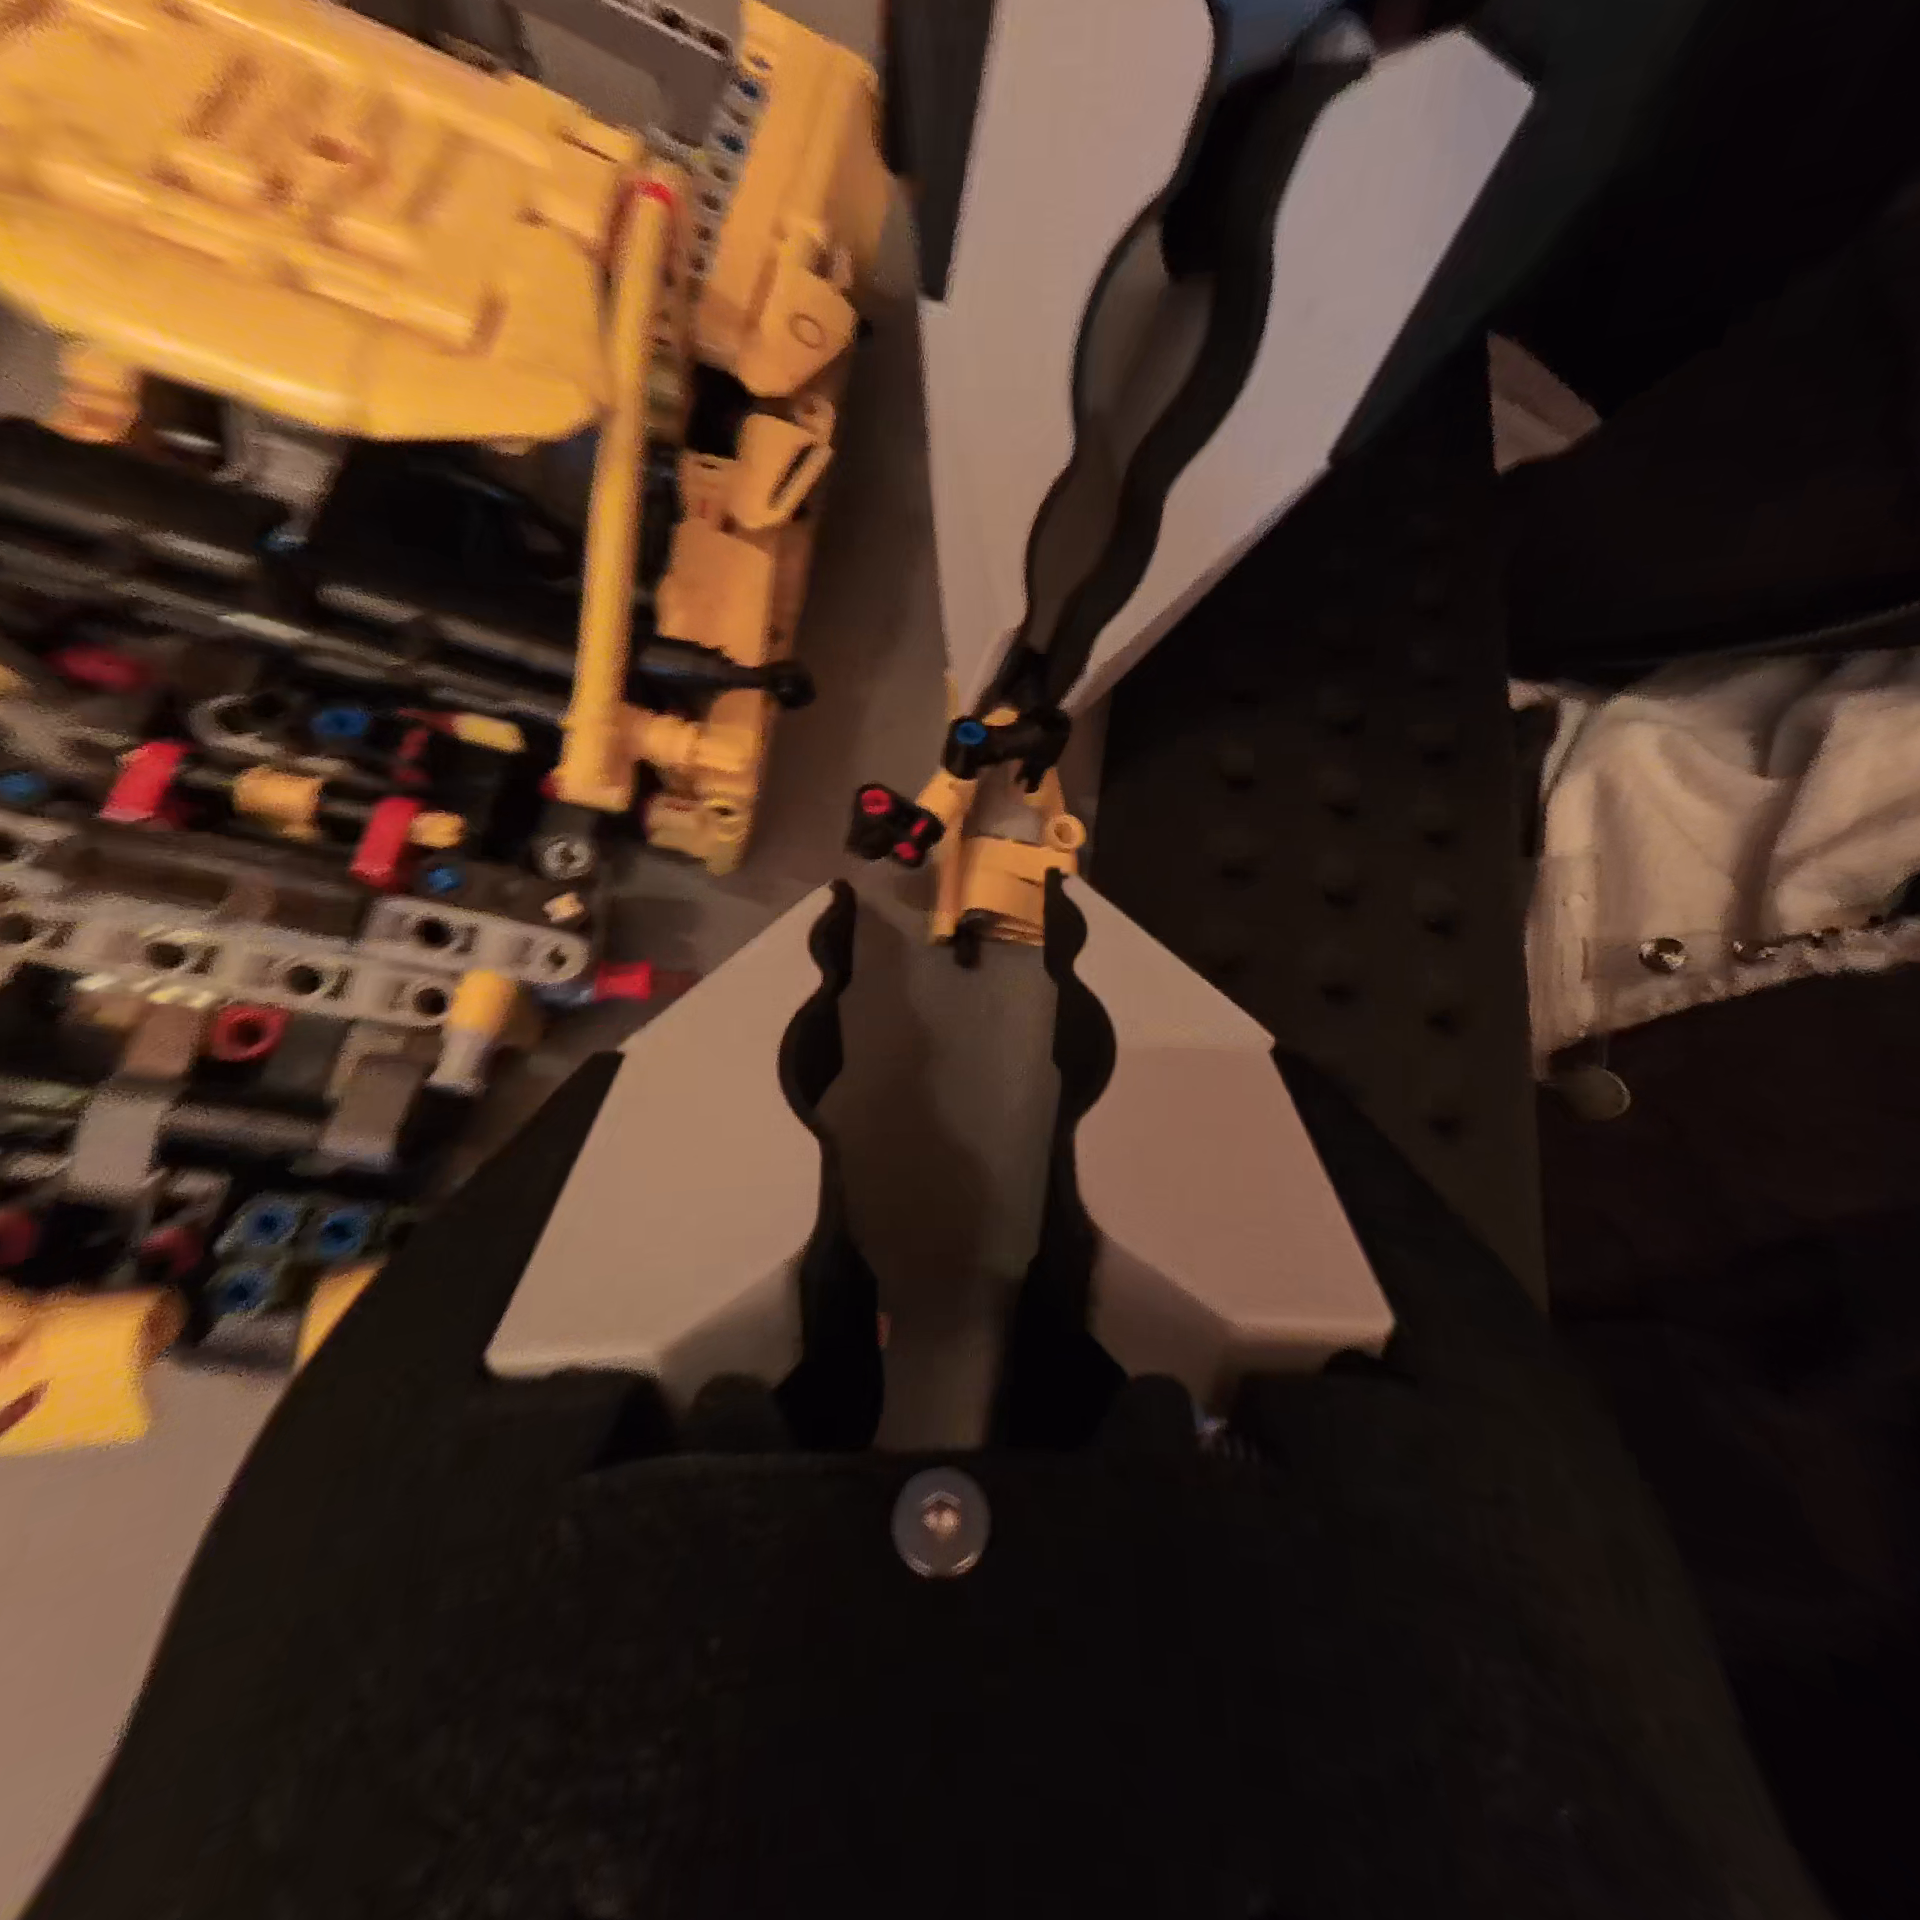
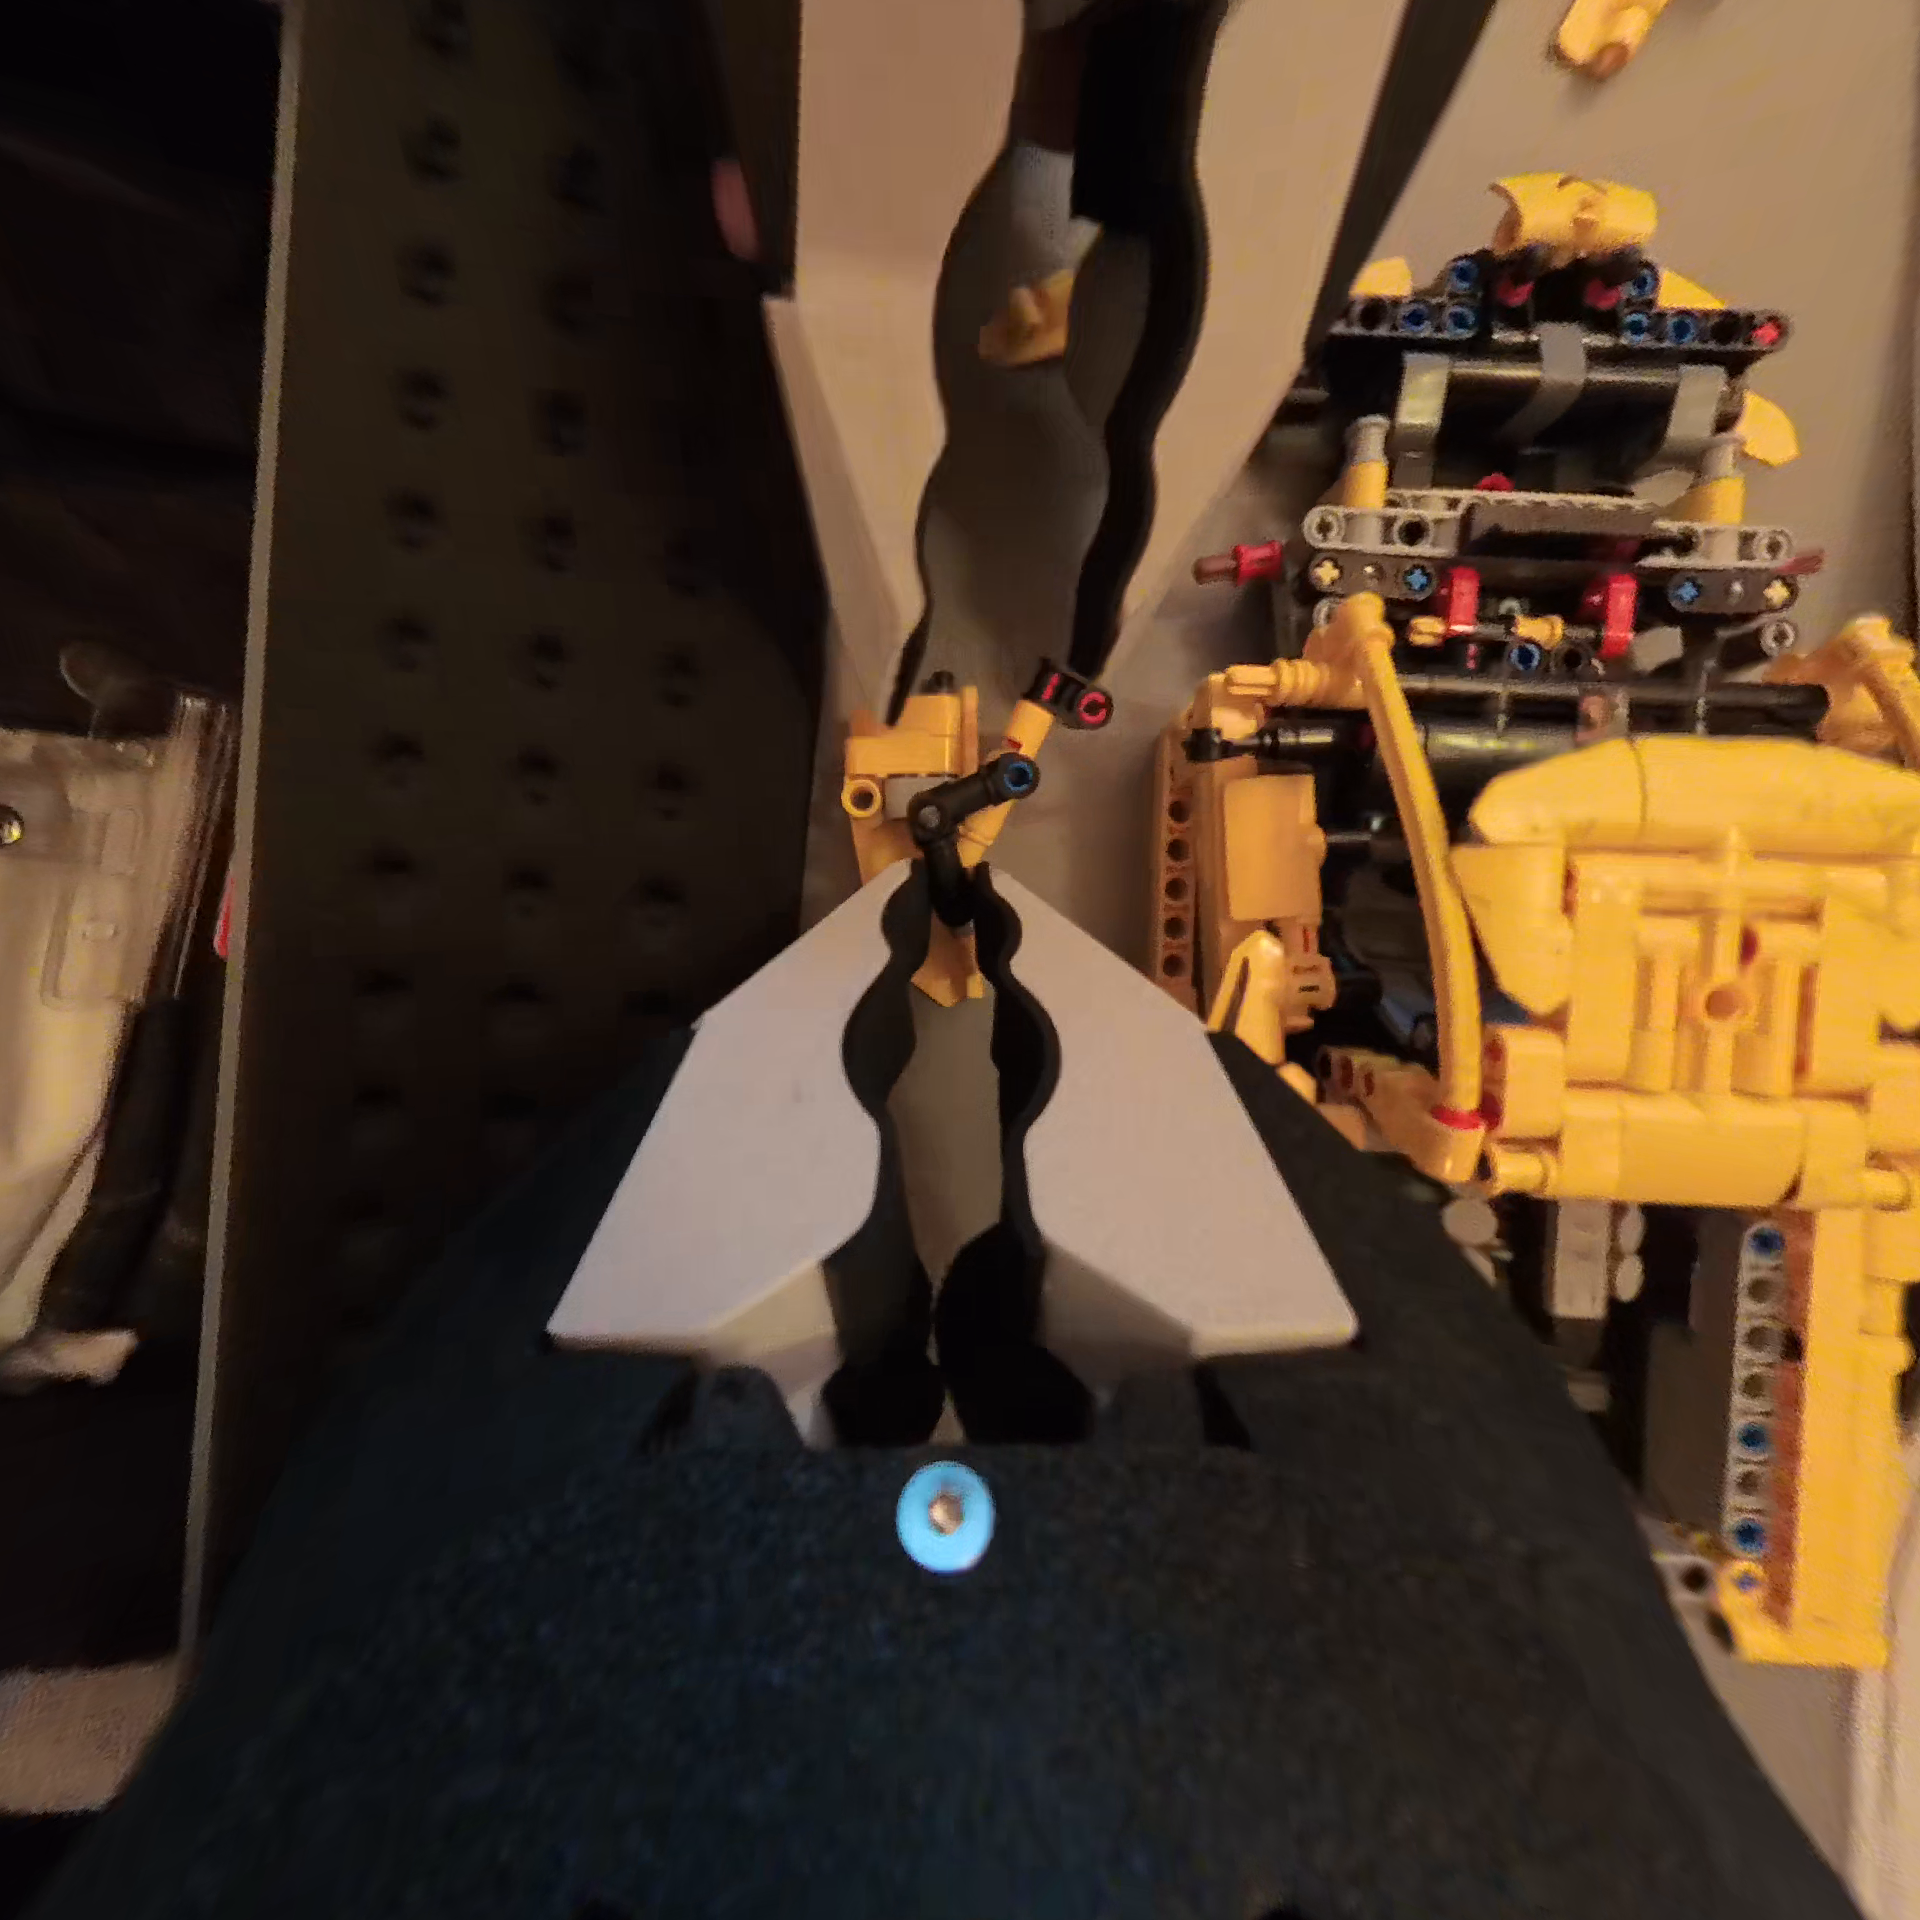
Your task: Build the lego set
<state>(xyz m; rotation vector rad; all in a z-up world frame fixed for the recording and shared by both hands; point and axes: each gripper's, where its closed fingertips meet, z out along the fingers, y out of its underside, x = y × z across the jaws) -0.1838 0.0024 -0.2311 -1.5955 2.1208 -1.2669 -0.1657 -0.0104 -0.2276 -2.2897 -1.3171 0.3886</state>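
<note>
**A:** Biggest first?

**B:** Table, pale, under everything. Then model: yellow shell over black and grey beams with red and blue pins. Standing on the table, right of centre in the right wrist view, blurred at upper left in the left one.

**A:** And beside that?

**B:** Dark panel with rows of dimples, on the side away from the model.

**A:** Tongs?

**B:** Right gripper: closed almost tip to tip, clamped on the piece. Left gripper: tips apart, reaching in from the opposite end. One tip against the piece's yellow block, the other near the red-pinned connector. Clamped or only touching? Cannot tell.

**A:** Where exactly, the piece?

**B:** Between the two grippers, just beside the model, not touching it. Lifted or resting on the table? Cannot tell.

**A:** Smallest bits?

**B:** Black elbow link with a blue pin, pinched between the right tips. Black connector with red pins, on a short yellow arm of the piece.
</note>
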